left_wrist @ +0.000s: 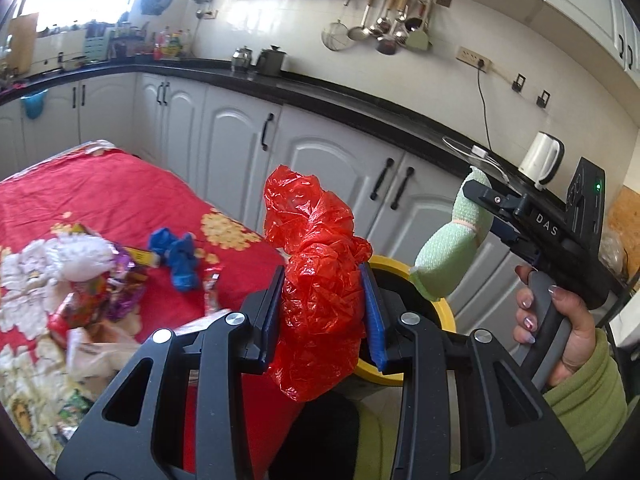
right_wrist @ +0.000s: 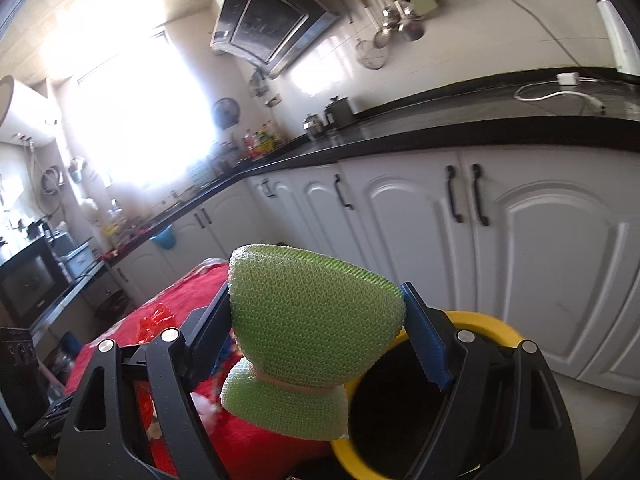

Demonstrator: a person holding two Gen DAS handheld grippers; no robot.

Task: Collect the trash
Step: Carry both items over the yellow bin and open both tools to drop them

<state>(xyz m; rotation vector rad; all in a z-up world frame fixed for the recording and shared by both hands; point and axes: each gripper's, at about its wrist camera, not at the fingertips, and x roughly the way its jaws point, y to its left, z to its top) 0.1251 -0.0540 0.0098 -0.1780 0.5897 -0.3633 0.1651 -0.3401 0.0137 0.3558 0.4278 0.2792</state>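
My left gripper (left_wrist: 322, 316) is shut on a crumpled red plastic bag (left_wrist: 316, 264) and holds it in the air beside the table, near the yellow-rimmed bin (left_wrist: 444, 312). My right gripper (right_wrist: 316, 332) is shut on a green foam fruit net (right_wrist: 312, 320) and holds it above the table edge, just left of the bin (right_wrist: 492, 324). The right gripper (left_wrist: 486, 200) and its net (left_wrist: 452, 248) also show in the left wrist view, above the bin. More trash lies on the red tablecloth (left_wrist: 120, 196): a blue plastic scrap (left_wrist: 178, 254), white tissue (left_wrist: 84, 256) and shiny wrappers (left_wrist: 120, 288).
White cabinets (left_wrist: 328, 160) with black handles run behind under a black counter (left_wrist: 360, 108). A white kettle (left_wrist: 542, 160) and a charger cable (right_wrist: 560, 88) sit on the counter. Utensils (left_wrist: 392, 24) hang on the wall. A black appliance (right_wrist: 28, 276) stands at the far left.
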